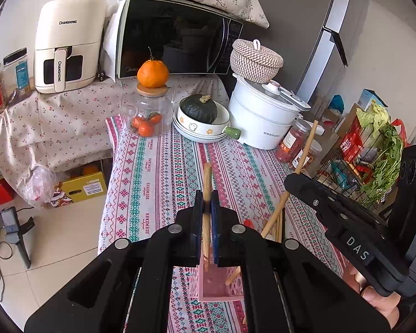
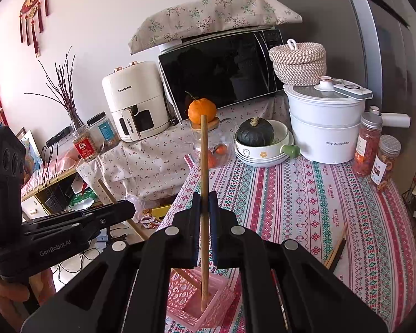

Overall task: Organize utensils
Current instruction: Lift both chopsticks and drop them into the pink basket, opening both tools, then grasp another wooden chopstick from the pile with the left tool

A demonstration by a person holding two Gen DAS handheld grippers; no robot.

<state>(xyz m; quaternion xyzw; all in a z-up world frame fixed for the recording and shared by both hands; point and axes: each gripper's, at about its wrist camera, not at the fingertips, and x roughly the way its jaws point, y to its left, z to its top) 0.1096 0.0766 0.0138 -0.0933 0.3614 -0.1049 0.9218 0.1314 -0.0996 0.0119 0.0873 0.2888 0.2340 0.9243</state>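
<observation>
Both tools closed on chopsticks: left tool (image 1: 207, 208), right tool (image 2: 204, 208) holding chopstick (image 2: 204, 194) upright, tip inside pink basket (image 2: 208, 305) on near counter (image 2: 305, 194), apparently for deposit.

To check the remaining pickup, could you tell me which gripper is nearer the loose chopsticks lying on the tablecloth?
Right. The right gripper is beside the loose chopsticks; the left gripper is farther away, across the pink basket.
</observation>
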